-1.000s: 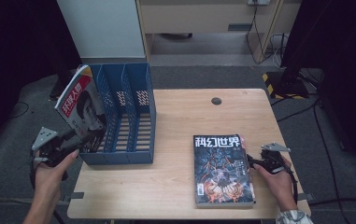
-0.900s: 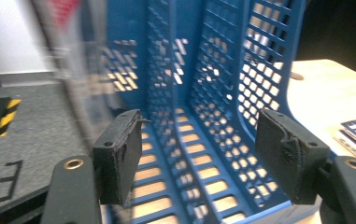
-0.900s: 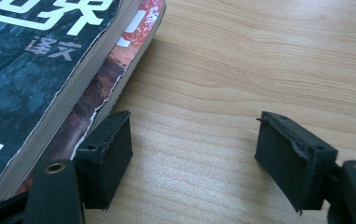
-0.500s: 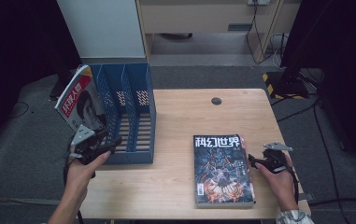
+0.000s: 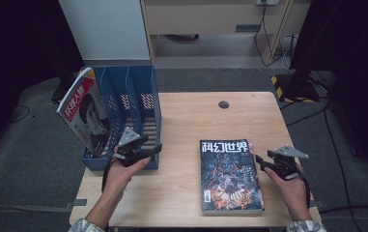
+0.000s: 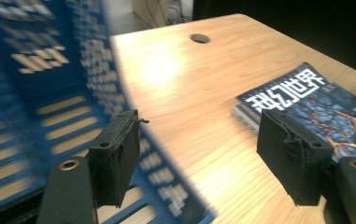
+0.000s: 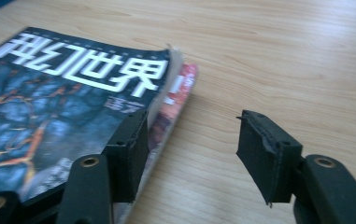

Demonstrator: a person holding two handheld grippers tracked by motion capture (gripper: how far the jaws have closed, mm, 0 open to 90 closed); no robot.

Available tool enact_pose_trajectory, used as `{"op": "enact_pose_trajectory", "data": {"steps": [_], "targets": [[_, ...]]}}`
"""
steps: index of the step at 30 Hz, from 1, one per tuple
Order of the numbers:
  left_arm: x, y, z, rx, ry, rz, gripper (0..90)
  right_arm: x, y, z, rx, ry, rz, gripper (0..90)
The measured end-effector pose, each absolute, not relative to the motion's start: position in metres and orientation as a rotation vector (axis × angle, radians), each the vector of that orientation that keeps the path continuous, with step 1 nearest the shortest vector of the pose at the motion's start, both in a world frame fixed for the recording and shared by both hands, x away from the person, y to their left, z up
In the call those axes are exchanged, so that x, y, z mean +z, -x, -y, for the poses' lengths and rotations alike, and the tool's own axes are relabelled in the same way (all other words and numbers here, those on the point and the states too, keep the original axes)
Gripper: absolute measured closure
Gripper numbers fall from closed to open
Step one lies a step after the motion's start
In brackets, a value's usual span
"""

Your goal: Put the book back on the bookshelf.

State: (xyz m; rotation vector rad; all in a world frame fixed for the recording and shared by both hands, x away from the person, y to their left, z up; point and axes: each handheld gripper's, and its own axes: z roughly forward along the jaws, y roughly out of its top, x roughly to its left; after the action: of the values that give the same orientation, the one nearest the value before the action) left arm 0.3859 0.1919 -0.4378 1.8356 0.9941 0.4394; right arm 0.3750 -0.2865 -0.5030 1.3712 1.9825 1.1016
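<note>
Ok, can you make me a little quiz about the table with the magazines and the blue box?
1. True or false: the magazine with the dark blue cover lies flat on the table.
2. Where does the red-and-white magazine stand? A) in the blue file rack B) on the floor C) on the other magazine
3. Fill in: the right tongs are ____, beside the flat magazine's edge.

Key: 1 true; 2 A; 3 open

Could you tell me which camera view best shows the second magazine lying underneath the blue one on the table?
The right gripper view: the red-edged lower magazine peeks out beside the blue magazine, right by the open jaws. The high view shows just a thin sliver of it along the top magazine's right edge. In the left gripper view, stacked pale edges appear, too blurred to separate.
</note>
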Motion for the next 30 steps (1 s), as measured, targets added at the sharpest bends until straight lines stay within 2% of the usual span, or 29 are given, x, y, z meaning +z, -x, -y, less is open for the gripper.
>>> {"op": "enact_pose_trajectory", "data": {"steps": [9, 16, 21, 30], "targets": [[-0.452, -0.399, -0.140, 0.352, -1.867, -0.971, 28.9, -0.499, -0.374, 0.276, 1.131, -1.296, -2.038, 46.0], [-0.464, -0.405, -0.116, 0.298, -1.884, -0.977, 28.3, -0.500, -0.374, 0.271, 1.152, -1.285, -2.068, 46.4], [-0.479, -0.407, -0.095, 0.226, -1.906, -0.979, 27.3, -0.503, -0.374, 0.264, 1.164, -1.255, -2.124, 40.6], [-0.508, -0.395, -0.080, 0.154, -1.931, -0.990, 25.7, -0.510, -0.377, 0.257, 1.178, -1.267, -2.179, 31.6]]}}
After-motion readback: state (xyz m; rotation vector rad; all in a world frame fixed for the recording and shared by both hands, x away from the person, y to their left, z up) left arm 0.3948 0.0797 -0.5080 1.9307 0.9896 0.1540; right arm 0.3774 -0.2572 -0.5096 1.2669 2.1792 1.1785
